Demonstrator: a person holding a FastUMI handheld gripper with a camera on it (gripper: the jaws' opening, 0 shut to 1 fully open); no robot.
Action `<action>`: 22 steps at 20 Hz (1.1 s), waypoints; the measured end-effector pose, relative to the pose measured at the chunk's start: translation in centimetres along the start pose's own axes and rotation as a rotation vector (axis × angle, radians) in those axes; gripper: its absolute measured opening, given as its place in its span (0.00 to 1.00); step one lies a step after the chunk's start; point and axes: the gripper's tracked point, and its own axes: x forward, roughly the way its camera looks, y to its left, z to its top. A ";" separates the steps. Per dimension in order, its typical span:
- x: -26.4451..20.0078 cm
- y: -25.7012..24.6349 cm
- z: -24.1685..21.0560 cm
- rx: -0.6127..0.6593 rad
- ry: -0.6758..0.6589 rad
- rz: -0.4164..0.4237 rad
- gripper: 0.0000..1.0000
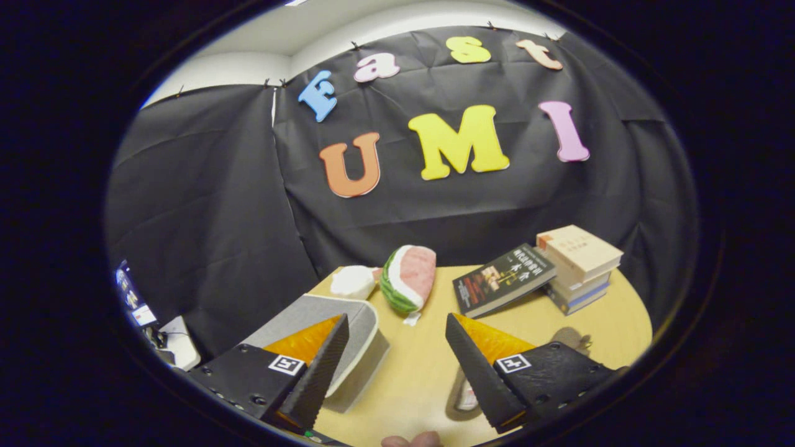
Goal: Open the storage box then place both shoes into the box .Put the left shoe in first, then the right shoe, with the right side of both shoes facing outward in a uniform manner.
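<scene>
Table [422, 366]: pale wood-look top, rounded far edge, black cloth wall behind, white ceiling strip above. Gripper [397, 366] held over the near edge, jaws wide, nothing between them. Box [357, 347], grey fabric with a pale rim, lid shut, sits partly behind the left finger. Beyond the fingers: a plush watermelon slice [407, 279], a white soft item [353, 281], a dark book [503, 279] leaning on a book stack [579, 264]; cover text too small to read. Fingertips [413, 439] show at the near edge.
</scene>
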 end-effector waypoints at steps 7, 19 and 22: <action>4.8 5.8 -7.5 0.115 0.132 0.057 0.96; 8.5 7.9 -12.1 0.465 0.239 0.158 0.97; 8.8 8.3 -12.0 0.512 0.257 0.176 0.96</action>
